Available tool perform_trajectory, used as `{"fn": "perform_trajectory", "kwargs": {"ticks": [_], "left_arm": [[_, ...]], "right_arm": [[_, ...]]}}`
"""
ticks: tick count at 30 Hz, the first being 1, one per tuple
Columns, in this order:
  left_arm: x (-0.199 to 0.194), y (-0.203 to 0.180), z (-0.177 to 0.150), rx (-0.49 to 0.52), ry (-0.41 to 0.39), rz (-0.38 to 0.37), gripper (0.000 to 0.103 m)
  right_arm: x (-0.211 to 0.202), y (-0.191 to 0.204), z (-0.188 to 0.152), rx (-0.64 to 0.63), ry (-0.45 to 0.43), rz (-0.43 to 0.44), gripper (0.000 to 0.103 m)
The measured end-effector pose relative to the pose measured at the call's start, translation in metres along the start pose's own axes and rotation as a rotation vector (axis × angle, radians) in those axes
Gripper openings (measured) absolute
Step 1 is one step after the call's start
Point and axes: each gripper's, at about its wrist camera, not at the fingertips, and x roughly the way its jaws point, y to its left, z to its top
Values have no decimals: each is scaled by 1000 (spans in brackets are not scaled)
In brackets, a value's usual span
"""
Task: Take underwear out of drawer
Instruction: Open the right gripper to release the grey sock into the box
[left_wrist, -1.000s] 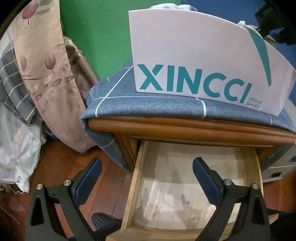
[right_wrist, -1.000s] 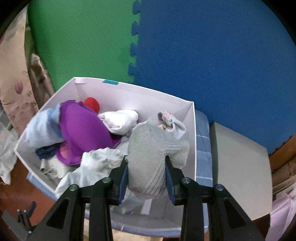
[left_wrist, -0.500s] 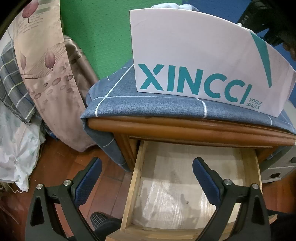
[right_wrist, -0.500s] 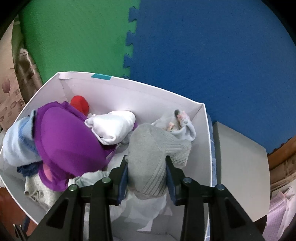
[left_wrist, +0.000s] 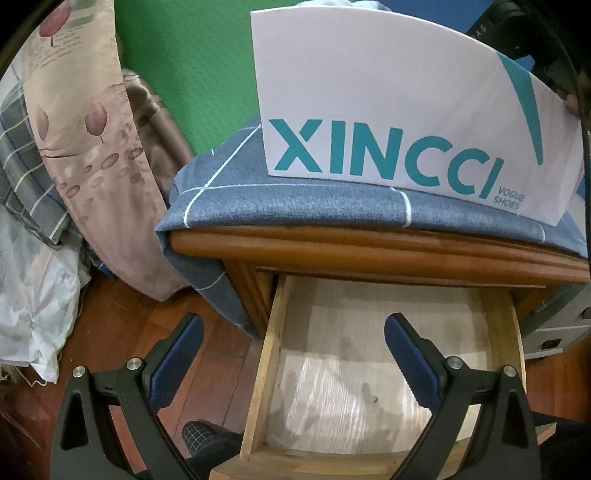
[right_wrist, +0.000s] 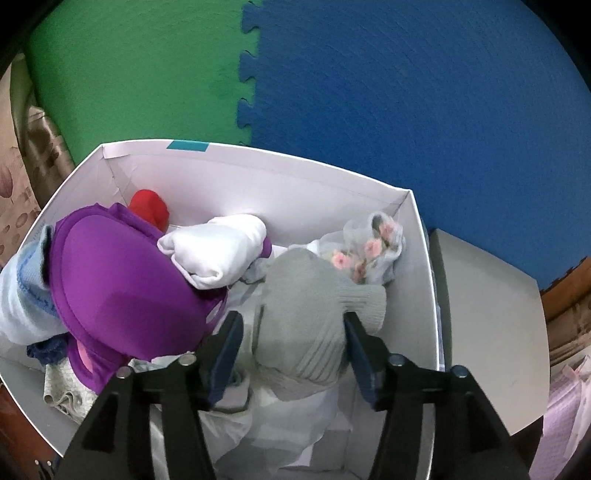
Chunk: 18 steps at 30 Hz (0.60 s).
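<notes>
My right tongs (right_wrist: 293, 345) have sunk into the XINCCI VOGUE SHOES box (left_wrist: 388, 96) and are opening around the grey underwear (right_wrist: 314, 314) at six o'clock. Left tongs (left_wrist: 293, 349) gape empty above the bare drawer (left_wrist: 369, 369).
</notes>
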Motion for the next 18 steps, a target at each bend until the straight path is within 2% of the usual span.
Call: {"fn": "perform_trajectory", "kwargs": {"ticks": [6,9,13,18], "left_arm": [[0,0,-3,8,-2,0,98],[2,-1,-5,19,5,0,98],[4,-1,-6,20,18,1,98],[6,0,-6,27,22,6,98]], "right_arm": [[-14,2,-5,-24,-41,-6,70],[-23,2,-7,-25,-61,8,78],[-36,7,-9,-46,-91,5,79],[-57,6,-14,-35,-124,47,79]]}}
